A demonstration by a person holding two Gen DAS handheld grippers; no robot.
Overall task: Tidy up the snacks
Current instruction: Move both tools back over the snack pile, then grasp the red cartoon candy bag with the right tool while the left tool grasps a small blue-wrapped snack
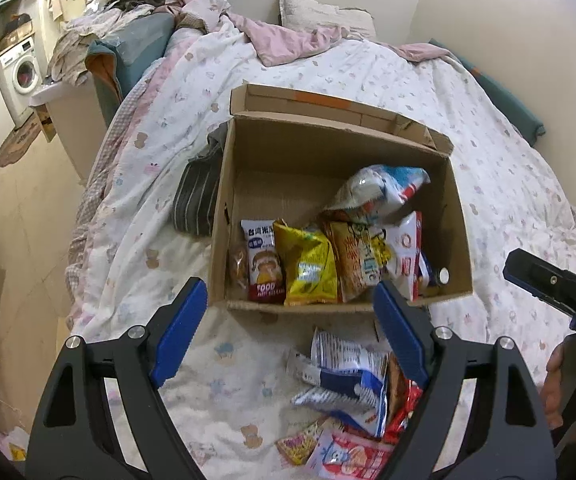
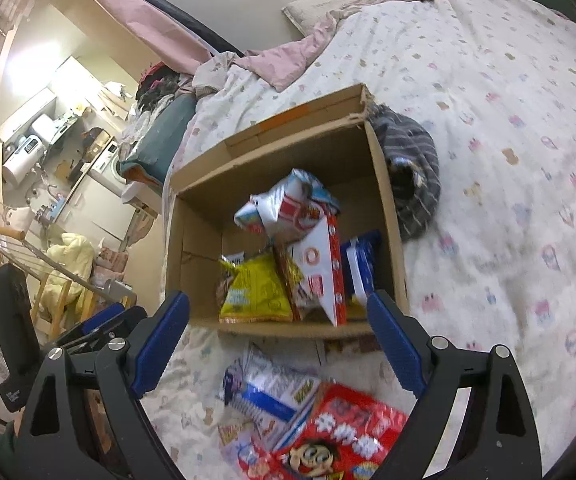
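Left claw (image 1: 292,332) wide open, holding nothing; right claw (image 2: 277,338) likewise wide open and bare. Both hang over the near edge of a cardboard box (image 1: 458,216) that sits open on the bed (image 1: 508,152). Inside the box, along its near wall: a yellow bag (image 1: 308,270), a red-and-white pack (image 1: 261,268) at its left, an orange pack (image 1: 354,260) at its right, and a white-blue bag (image 1: 376,188) lying on top toward the far right. Loose snacks lie on the quilt in front of the box, below and between the fingers: a blue-white pouch (image 1: 342,376) in the left view, a red cartoon bag (image 2: 340,436) nearest the right claw. Striped cloth (image 2: 416,176) pressed against the box's side. Pillow (image 1: 320,14) at the bed's head by the wall; washing machine (image 1: 23,72) far left of the room.
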